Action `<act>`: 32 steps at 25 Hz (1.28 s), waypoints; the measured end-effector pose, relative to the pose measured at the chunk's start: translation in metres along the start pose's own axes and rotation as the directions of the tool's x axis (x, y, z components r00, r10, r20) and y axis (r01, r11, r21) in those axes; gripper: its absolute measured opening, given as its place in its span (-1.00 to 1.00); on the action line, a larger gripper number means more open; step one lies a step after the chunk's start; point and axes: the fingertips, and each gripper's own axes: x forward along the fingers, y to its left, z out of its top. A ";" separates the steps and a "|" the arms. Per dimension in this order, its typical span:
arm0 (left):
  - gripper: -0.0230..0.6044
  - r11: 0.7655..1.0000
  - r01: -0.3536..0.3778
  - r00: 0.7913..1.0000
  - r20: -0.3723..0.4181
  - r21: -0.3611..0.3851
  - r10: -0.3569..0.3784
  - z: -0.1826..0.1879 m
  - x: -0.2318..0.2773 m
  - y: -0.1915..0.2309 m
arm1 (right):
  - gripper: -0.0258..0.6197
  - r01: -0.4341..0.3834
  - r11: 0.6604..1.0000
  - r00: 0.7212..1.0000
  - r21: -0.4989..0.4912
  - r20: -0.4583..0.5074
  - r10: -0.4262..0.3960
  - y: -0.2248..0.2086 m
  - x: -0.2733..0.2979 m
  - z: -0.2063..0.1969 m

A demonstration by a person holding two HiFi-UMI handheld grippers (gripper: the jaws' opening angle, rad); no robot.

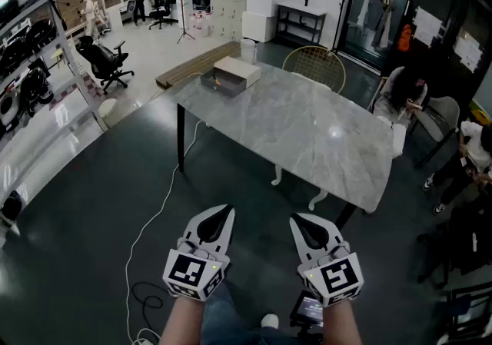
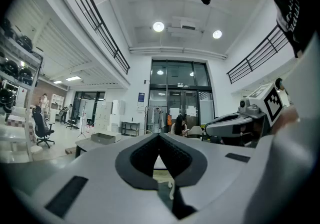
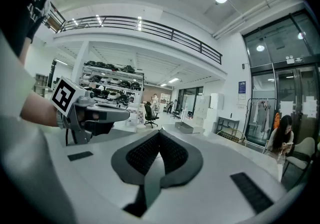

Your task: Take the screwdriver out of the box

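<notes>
The box [image 1: 231,74], a flat grey case with a pale lid, lies on the far left corner of the marble table [image 1: 323,144]. The screwdriver is not visible in any view. Both grippers hang low in the head view, well short of the table and over the dark floor. My left gripper [image 1: 225,214] has its jaws together and holds nothing. My right gripper [image 1: 297,222] is shut and empty too. In the left gripper view the box [image 2: 102,138] shows far off beyond the closed left gripper [image 2: 159,136]. In the right gripper view the box [image 3: 187,127] lies past the right gripper [image 3: 160,132].
A wire-backed chair [image 1: 315,67] stands behind the table. One person [image 1: 406,94] sits at the table's far right, another [image 1: 469,159] further right. A white cable [image 1: 157,220] trails over the floor at the left. Shelving [image 1: 27,67] lines the left wall.
</notes>
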 end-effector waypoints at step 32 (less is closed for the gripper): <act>-0.89 0.999 -0.017 0.998 0.065 0.047 0.014 0.054 0.024 0.140 | -0.84 0.027 1.000 0.996 -0.013 0.088 -0.026 0.012 0.112 0.061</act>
